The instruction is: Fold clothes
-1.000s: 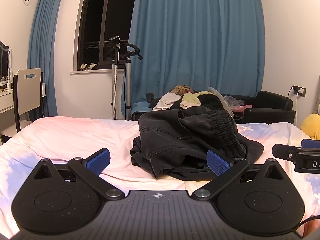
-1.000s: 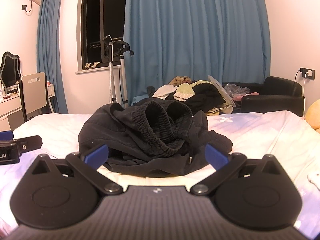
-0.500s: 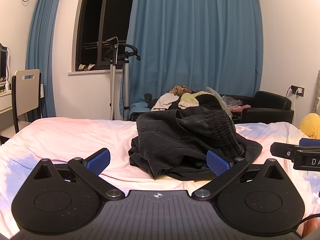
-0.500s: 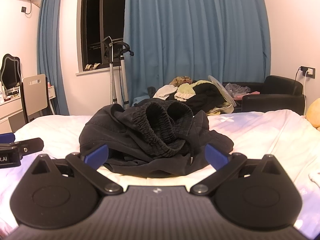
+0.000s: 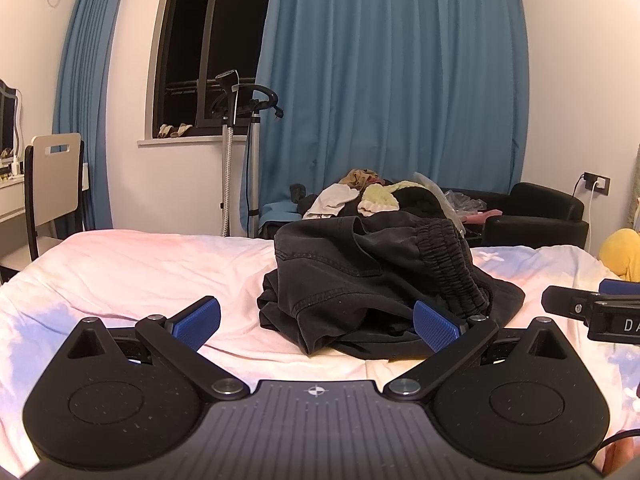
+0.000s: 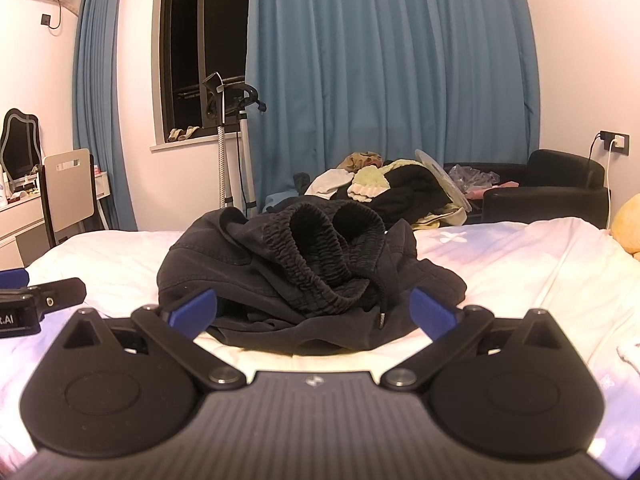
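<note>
A crumpled black pair of trousers (image 5: 372, 276) with a ribbed elastic waistband lies in a heap on the pale bed sheet (image 5: 140, 268). It also shows in the right wrist view (image 6: 304, 264). My left gripper (image 5: 316, 324) is open and empty, just short of the heap, its right pad close to the cloth. My right gripper (image 6: 314, 310) is open and empty, facing the heap's near edge. The right gripper's tip shows at the right edge of the left wrist view (image 5: 592, 310). The left gripper's tip shows at the left edge of the right wrist view (image 6: 40, 300).
A pile of other clothes (image 5: 372, 196) lies beyond the bed's far edge. A black armchair (image 5: 536, 216) stands at the back right. A garment steamer stand (image 5: 236, 152) is by the window. A chair (image 5: 56, 184) and desk are at the left. A yellow plush toy (image 5: 624, 252) lies far right.
Both grippers have lowered slightly and edged a little closer to the heap. The trousers have not moved and both grippers stay open.
</note>
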